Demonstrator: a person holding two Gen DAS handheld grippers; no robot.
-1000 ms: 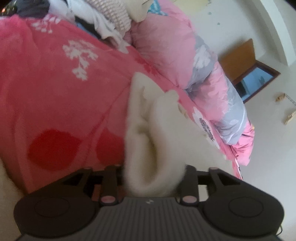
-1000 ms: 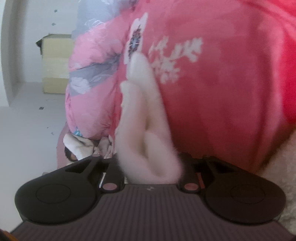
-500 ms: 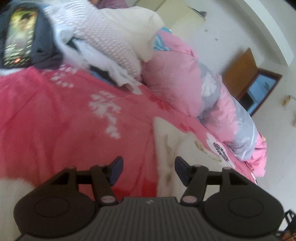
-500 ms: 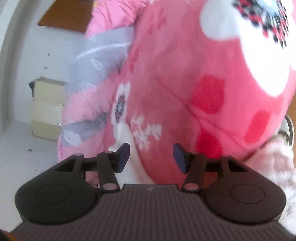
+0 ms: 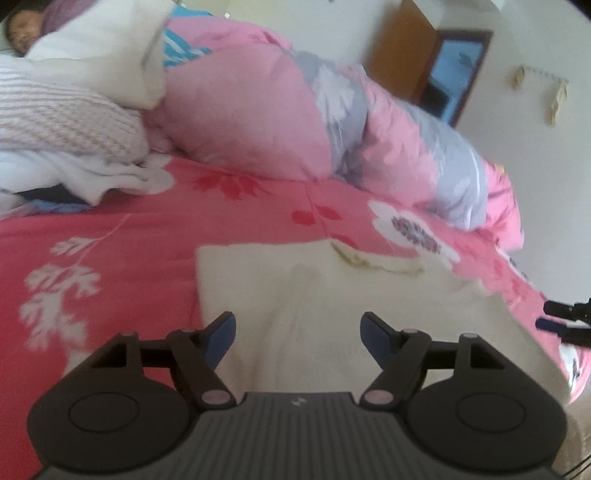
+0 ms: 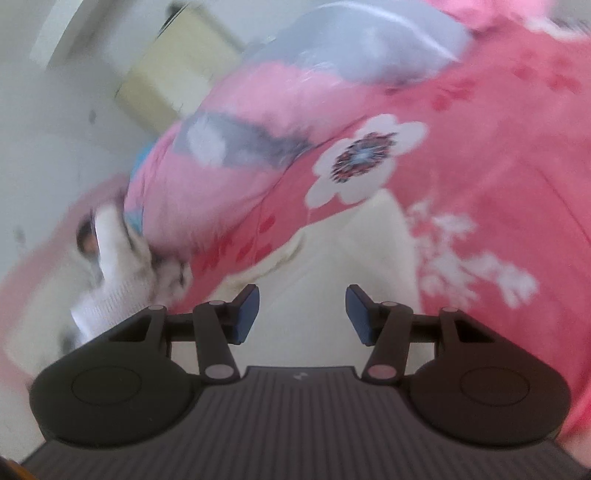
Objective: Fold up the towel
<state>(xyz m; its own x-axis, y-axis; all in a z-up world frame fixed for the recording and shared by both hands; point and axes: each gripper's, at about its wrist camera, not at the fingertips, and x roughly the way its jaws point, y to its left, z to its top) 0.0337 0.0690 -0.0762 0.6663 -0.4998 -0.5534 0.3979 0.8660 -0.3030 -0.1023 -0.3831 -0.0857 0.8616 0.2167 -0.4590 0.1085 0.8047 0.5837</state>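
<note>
While left tongs [image 5: 297, 328] opening, right tongs [image 6: 302, 314] parted, both empty above towel [image 5: 332, 295]; bedspread [image 5: 110, 229] bare leftward.

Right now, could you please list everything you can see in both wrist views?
towel: 1, cream white, lying flat on the bedspread, under both grippers
bedspread: 1, pink-red with white flowers, covering the bed
duvet: 1, pink and grey, bunched along the bed's far side
clothes pile: several pieces, white and striped, far left on the bed
person: 1, lying at the top left corner of the left view
door: 1, brown, in the far wall
cabinet: 1, pale yellow, against the wall in the right view
left gripper: 1, black with blue pads, jaws opening, nothing between them
right gripper: 1, black with blue pads, open, empty
</note>
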